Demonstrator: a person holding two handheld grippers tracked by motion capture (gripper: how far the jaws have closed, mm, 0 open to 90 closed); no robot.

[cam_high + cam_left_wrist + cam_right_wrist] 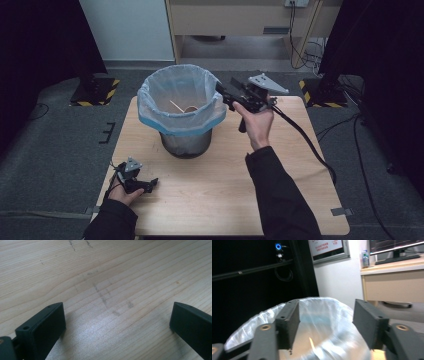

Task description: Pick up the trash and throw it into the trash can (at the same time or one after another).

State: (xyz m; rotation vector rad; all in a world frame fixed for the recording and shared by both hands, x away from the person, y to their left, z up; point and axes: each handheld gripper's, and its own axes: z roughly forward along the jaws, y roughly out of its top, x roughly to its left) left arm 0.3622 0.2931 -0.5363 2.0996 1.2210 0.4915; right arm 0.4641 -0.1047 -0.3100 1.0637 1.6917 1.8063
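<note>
High view: round grey metal bin [186,142] lined with a translucent pale-blue plastic bag [150,102], upright at the far middle of the light wooden table [220,185]; pale wooden spoon [184,108] lying inside the bag. Right gripper [221,93] held at the bin's right rim, jaws parted and empty. Right gripper view: bag [332,315] between and beyond the spread jaws. Left gripper [153,184] resting low at the table's near left corner, jaws wide apart over bare wood [112,290].

High view: overhead, facing forward across surface [225,175]. Left gripper view: close on surface. Right gripper view: near lined bin [324,315], shared with high view.
</note>
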